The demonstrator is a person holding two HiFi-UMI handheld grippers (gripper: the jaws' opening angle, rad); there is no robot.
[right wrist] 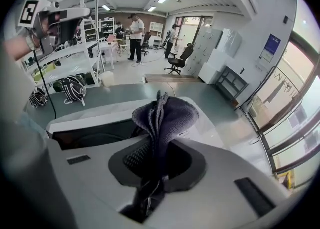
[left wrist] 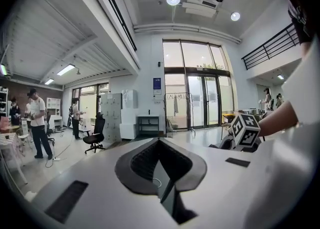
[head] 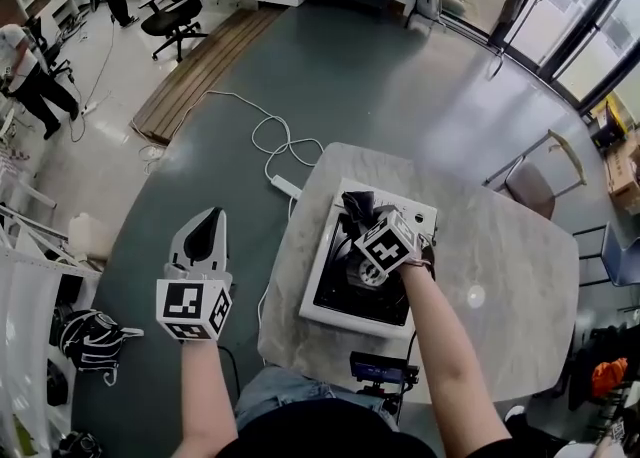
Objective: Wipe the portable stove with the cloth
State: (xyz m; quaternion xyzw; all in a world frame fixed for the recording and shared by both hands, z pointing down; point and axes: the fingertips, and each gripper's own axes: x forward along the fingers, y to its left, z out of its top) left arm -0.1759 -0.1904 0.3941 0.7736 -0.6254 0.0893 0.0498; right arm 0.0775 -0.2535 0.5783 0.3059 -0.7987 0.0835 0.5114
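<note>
A white power strip (head: 286,186) and looping cable (head: 268,132) lie on the floor (head: 400,76) beside the marble counter's (head: 500,246) left edge. A black device (head: 383,370) sits at its near edge. An office chair (head: 178,6) stands far off.

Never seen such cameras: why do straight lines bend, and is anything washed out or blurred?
Head view: the wide lens bows floor and windows; a glare spot on the pale marble table. Left gripper view: bright glass doors, black corners. Right gripper view: the dark grey knitted cloth is sharp, corners black too.
</note>
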